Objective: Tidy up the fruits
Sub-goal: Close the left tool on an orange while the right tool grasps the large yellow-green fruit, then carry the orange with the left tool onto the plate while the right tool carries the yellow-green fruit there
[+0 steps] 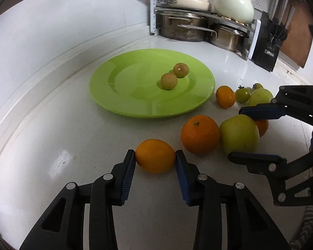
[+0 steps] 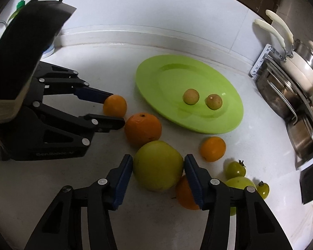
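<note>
Two grippers are down on the white countertop (image 1: 52, 129) at once, each set around a piece of fruit. Biggest thing out here is the lime-green plate (image 1: 123, 87), sitting near the back wall with two small brownish-green round fruits (image 1: 169, 80) side by side, touching, right of its middle. Back in the corner, a rack of steel pots (image 1: 183, 28) and cream pans.

Now the left gripper (image 1: 154, 160): jaws drawn in narrow, both blue pads pressing the sides of a small orange (image 1: 154, 156) that sits on the counter in front of the plate. It's got hold of it.

The right gripper (image 2: 158, 164) is spread wider, its pads against both flanks of a big yellow-green apple-like fruit (image 2: 157, 165), also on the counter. From the left camera the upper finger lies right at the fruit's top edge, so it looks gripped.

Wedged beside that green fruit, a large orange (image 1: 200, 134), touching it. Another orange (image 2: 184, 193) peeks out behind the right finger. A smaller orange (image 1: 225, 96) lies just off the plate's rim, and near it a cluster of green tomatoes (image 1: 242, 94), one with its stem on.
</note>
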Action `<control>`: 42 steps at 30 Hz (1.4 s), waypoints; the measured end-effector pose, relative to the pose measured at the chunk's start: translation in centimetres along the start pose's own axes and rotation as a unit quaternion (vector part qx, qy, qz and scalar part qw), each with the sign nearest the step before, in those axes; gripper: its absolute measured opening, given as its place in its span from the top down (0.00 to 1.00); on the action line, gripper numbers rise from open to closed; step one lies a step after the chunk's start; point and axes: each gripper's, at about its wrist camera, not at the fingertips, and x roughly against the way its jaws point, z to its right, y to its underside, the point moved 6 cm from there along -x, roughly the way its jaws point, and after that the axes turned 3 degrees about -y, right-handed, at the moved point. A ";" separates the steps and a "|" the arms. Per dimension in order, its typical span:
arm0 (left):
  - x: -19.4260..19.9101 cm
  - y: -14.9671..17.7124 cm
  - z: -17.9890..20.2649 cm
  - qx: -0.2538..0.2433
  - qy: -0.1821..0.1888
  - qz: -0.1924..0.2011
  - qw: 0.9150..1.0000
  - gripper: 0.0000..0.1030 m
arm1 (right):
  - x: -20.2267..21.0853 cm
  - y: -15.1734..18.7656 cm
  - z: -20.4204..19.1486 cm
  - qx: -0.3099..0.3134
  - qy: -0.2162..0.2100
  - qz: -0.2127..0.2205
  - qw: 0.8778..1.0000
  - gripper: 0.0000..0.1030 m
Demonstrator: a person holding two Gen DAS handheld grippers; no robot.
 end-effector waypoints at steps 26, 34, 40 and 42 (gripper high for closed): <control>6.9 0.2 0.2 0.085 -0.043 0.041 0.995 0.63 | 4.4 -1.1 0.3 -0.039 -0.031 0.079 0.996 0.50; 10.3 -1.3 1.0 0.097 -0.064 0.079 0.990 0.63 | 7.4 -1.9 1.3 -0.052 -0.032 0.108 0.992 0.50; 11.8 -2.8 1.5 0.108 -0.075 0.102 0.986 0.63 | 9.6 -2.9 2.4 -0.051 -0.027 0.138 0.989 0.50; 12.1 -3.4 1.6 0.109 -0.079 0.107 0.985 0.63 | 10.1 -3.3 3.0 -0.054 -0.029 0.144 0.988 0.50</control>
